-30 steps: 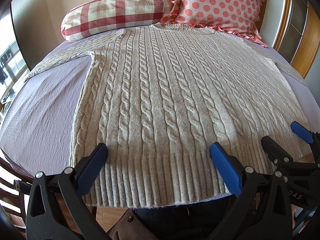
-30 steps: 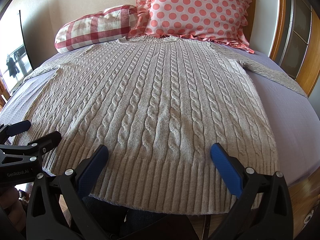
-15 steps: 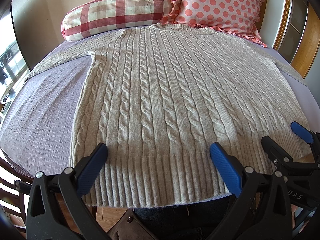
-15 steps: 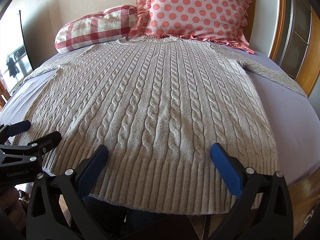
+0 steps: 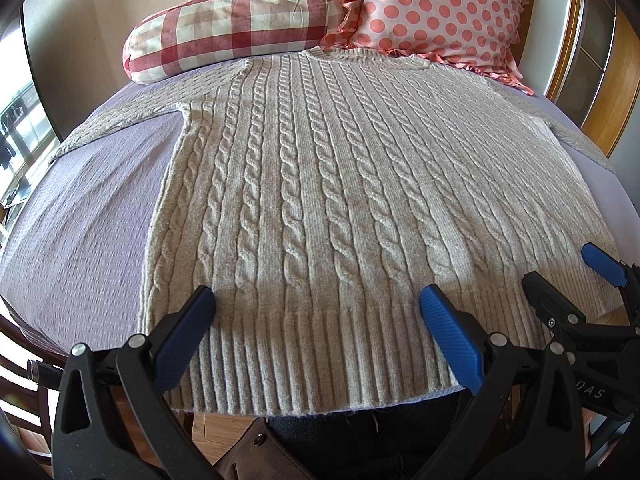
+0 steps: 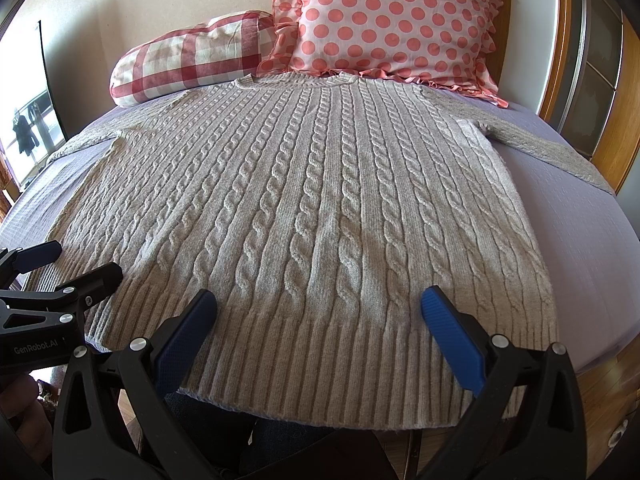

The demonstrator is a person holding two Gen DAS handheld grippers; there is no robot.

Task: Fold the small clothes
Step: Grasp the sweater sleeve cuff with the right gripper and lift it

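Note:
A grey cable-knit sweater (image 5: 344, 200) lies flat and spread out on a lilac-covered bed (image 5: 80, 232), collar far, ribbed hem near; it also shows in the right wrist view (image 6: 320, 208). Its sleeves stretch out to both sides. My left gripper (image 5: 316, 304) is open and empty, hovering over the hem's left half. My right gripper (image 6: 318, 304) is open and empty over the hem's right half. The right gripper shows at the right edge of the left wrist view (image 5: 568, 276), and the left gripper at the left edge of the right wrist view (image 6: 72, 264).
A red-and-white checked bolster (image 5: 236, 28) and a pink polka-dot pillow (image 5: 436, 8) lie at the head of the bed beyond the collar. A wooden frame (image 6: 616, 80) stands at the right. The bed's near edge runs just under the hem.

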